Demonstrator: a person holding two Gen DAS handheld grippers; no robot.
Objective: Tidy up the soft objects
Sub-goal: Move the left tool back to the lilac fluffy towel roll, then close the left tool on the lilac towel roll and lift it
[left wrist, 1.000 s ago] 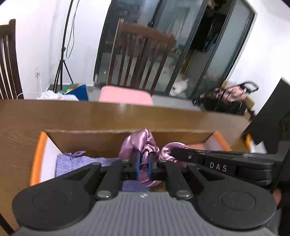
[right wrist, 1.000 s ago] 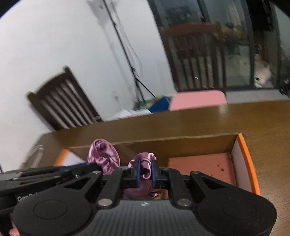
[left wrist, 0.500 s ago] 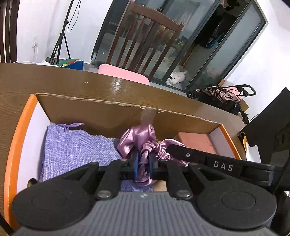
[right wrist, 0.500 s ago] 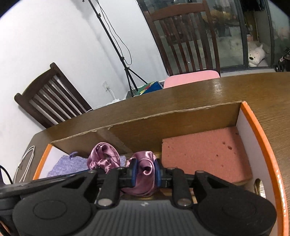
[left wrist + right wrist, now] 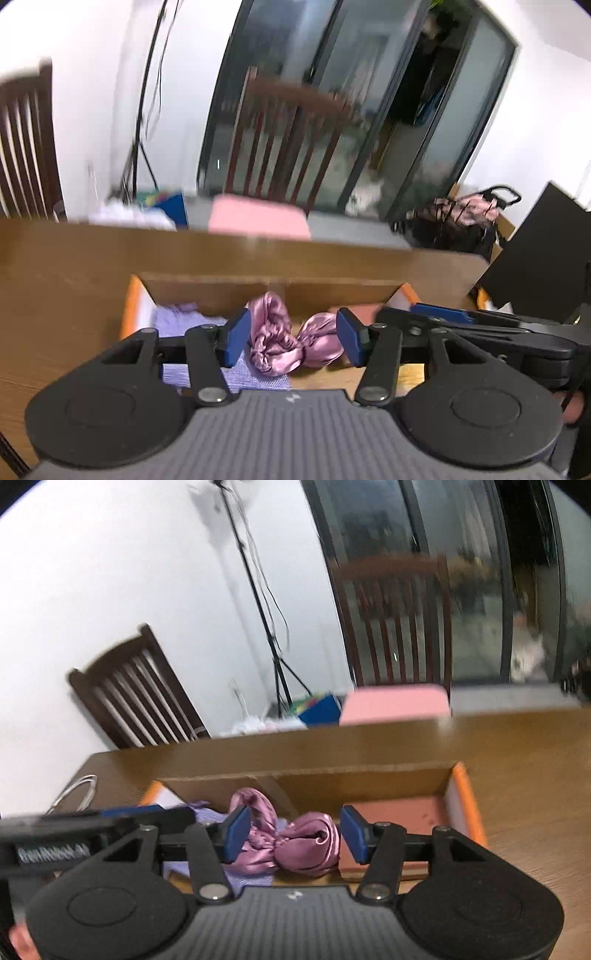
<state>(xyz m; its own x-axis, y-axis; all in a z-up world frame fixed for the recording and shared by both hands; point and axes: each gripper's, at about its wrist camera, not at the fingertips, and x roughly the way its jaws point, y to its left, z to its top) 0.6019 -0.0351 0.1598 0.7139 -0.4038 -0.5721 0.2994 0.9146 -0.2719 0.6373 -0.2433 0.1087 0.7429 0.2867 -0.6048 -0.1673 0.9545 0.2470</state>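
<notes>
Left wrist view first. The left gripper (image 5: 293, 341) has its two blue pads apart, and its jaws are opening. A shiny pink scrunchie (image 5: 291, 343) shows between the pads, but neither pad seems to press on it. It lies down in the box (image 5: 207, 291), an open cardboard box with orange edges. The left part of the scrunchie rests on a purple cloth (image 5: 192, 325) in the left side of the box. A thin cardboard wall stands behind it. The box sits on a brown wooden table (image 5: 66, 266). On the right, the other tool, the right gripper (image 5: 436, 310), pokes in beside the box, and one blue pad shows on it. Far off stand a dark chair (image 5: 295, 147) with a pink seat and a glass door. This picture is a bit blurry.

Right wrist view next. The right gripper (image 5: 293, 832) also has its blue pads apart, with its jaws opening. The pink scrunchie (image 5: 295, 840) shows between them, loose, and nothing grips it. To its right lies a flat red-brown sponge (image 5: 402, 812), filling the right side of the box (image 5: 461, 797). The purple cloth (image 5: 207, 814) peeks out on the left. The left gripper (image 5: 129, 812) reaches in from the left edge. A second dark chair (image 5: 136, 694) stands far left by the white wall.
</notes>
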